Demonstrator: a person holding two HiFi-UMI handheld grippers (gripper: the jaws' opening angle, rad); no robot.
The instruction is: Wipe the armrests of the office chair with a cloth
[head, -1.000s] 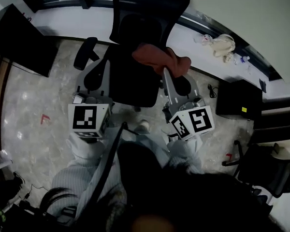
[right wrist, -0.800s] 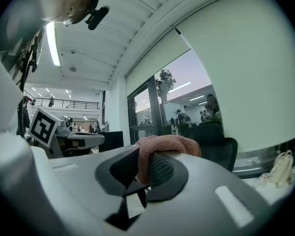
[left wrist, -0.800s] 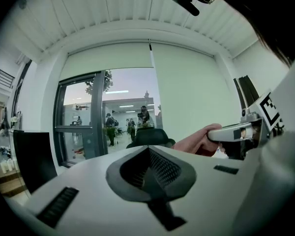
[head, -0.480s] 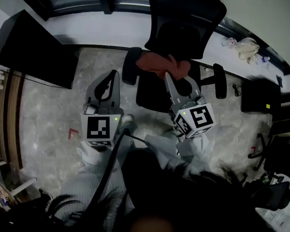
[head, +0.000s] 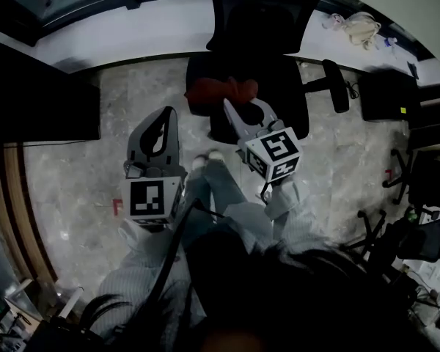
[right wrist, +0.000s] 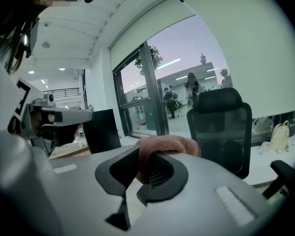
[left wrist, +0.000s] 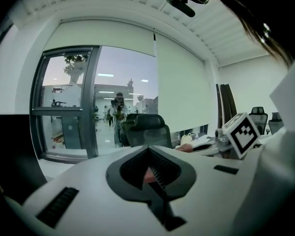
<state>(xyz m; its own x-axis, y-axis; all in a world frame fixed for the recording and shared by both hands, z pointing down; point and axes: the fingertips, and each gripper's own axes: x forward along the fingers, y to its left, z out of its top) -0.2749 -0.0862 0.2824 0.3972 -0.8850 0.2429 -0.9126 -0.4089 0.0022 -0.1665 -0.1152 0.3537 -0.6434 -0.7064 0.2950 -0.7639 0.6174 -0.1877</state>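
Note:
The black office chair (head: 260, 46) stands at the top centre of the head view, its right armrest (head: 336, 85) sticking out bare. A reddish cloth (head: 218, 92) is bunched at the chair's left front, over where the left armrest is. My right gripper (head: 233, 111) is shut on it. In the right gripper view the cloth (right wrist: 169, 145) bulges out of the jaws of the right gripper (right wrist: 147, 155), with the chair (right wrist: 221, 127) behind. My left gripper (head: 165, 119) hangs left of the chair, shut and holding nothing. The left gripper (left wrist: 148, 150) points toward the chair (left wrist: 145, 129).
A large black panel (head: 37, 86) stands at the left. A white bag (head: 359, 28) lies on the ledge at the top right. A black box (head: 385, 94) and another chair (head: 418, 233) are at the right. The person's legs (head: 227, 196) are below the seat.
The view has swung, and the cloth in the right gripper now sits at the chair's left front instead of its right side. The left gripper stays shut, low at the left.

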